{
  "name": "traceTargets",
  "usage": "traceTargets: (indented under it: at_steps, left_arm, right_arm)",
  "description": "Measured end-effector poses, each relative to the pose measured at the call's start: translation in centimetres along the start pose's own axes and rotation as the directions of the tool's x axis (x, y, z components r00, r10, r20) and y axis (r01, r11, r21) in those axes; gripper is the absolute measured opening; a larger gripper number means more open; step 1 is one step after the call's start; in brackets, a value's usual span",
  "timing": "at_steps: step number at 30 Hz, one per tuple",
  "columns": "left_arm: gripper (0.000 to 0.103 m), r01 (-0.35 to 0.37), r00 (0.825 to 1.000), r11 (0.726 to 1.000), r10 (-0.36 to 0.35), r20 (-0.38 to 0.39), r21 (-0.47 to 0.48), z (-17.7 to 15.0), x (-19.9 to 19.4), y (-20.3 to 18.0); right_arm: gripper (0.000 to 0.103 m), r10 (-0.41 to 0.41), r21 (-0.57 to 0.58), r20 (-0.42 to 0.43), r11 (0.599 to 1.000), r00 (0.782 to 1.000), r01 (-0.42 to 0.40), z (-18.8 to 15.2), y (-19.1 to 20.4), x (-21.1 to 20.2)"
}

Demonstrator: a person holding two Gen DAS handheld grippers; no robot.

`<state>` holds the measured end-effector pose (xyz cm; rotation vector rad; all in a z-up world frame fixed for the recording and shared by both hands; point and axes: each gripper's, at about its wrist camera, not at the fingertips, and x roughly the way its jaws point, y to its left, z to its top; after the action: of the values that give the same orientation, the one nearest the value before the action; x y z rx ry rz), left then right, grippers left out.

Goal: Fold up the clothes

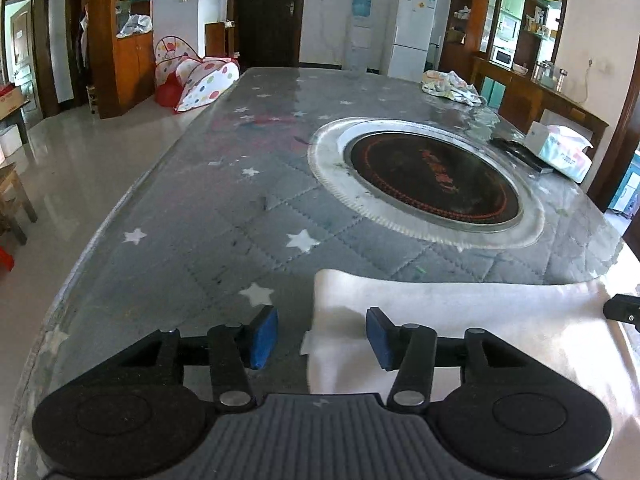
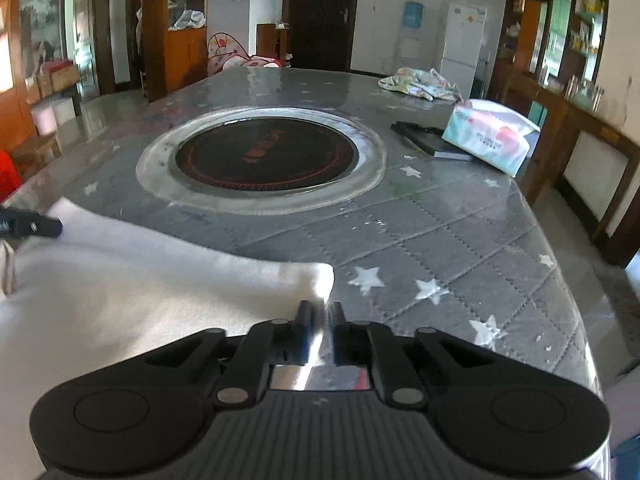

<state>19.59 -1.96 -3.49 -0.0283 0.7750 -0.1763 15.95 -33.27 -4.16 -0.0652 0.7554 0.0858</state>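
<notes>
Soft daylight is reflected as glare off the glossy bench point(image 1: 248, 200). Edges are bent by fisheye distortion, corners vignetted; the right view is blurred slightly.

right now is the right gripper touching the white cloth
Touching. The right wrist view shows the right gripper with its fingers nearly closed on the edge of the white cloth, near its corner.

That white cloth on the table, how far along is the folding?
Early on, it seems. The white cloth lies mostly flat on the quilted table, with no finished fold visible. The right gripper has its jaws nearly closed on the cloth's edge; the left gripper is open at the opposite edge. The folding itself remains.
</notes>
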Motion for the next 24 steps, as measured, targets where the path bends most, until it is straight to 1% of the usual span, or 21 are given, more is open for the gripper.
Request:
traceTargets:
  at_steps: [2, 5, 7, 9, 13, 14, 15, 17, 19, 22, 24]
  left_arm:
    - [0.053, 0.026, 1.000, 1.000, -0.026, -0.001, 0.000, -0.1, -0.5, -0.1]
    - [0.054, 0.056, 0.998, 0.998, -0.056, 0.009, 0.015, -0.9, -2.1, -0.5]
    - [0.058, 0.081, 0.997, 0.996, -0.081, 0.013, 0.023, -1.5, -3.3, -0.8]
    - [0.060, 0.106, 0.994, 0.994, -0.107, 0.017, 0.032, -2.2, -4.6, -1.2]
    - [0.070, 0.157, 0.987, 0.985, -0.159, 0.027, 0.069, -4.0, -7.7, -2.6]
    - [0.070, 0.171, 0.984, 0.982, -0.174, 0.026, 0.077, -4.5, -8.5, -2.9]
    - [0.071, 0.185, 0.982, 0.979, -0.188, 0.025, 0.084, -5.0, -9.2, -3.3]
    - [0.074, 0.218, 0.975, 0.972, -0.220, 0.021, 0.093, -6.2, -10.4, -4.1]
    - [0.078, 0.250, 0.967, 0.963, -0.253, 0.016, 0.103, -7.4, -11.6, -5.0]
    - [0.081, 0.300, 0.953, 0.948, -0.302, 0.003, 0.108, -9.1, -13.1, -6.1]
    - [0.082, 0.329, 0.944, 0.936, -0.331, -0.013, 0.126, -10.1, -13.8, -6.9]
  right_arm:
    - [0.017, 0.018, 0.025, 0.001, 1.000, 1.000, -0.018, 0.2, -1.3, -0.9]
    - [0.020, 0.002, 0.019, 0.007, 1.000, 1.000, -0.002, -0.6, -3.1, -3.8]
    - [0.022, -0.008, 0.015, -0.002, 1.000, 1.000, 0.008, -1.5, -4.1, -5.7]
    - [0.030, -0.023, 0.011, -0.010, 1.000, 1.000, 0.023, -2.6, -4.9, -7.4]
    - [0.036, -0.038, -0.002, -0.027, 0.999, 0.999, 0.038, -5.5, -5.3, -11.0]
    - [0.043, -0.041, -0.005, -0.031, 0.999, 0.999, 0.041, -6.3, -5.3, -11.9]
    - [0.047, -0.041, -0.010, -0.034, 0.999, 0.999, 0.041, -7.0, -5.2, -12.5]
    - [0.049, -0.036, -0.025, -0.042, 0.999, 0.998, 0.035, -8.3, -4.6, -13.5]
    - [0.049, -0.036, -0.040, -0.052, 0.999, 0.998, 0.034, -9.6, -4.1, -14.1]
    - [0.048, -0.076, -0.052, -0.070, 0.996, 0.995, 0.072, -11.3, -3.9, -14.0]
    - [0.047, -0.104, -0.061, -0.062, 0.993, 0.993, 0.100, -12.0, -4.1, -13.9]
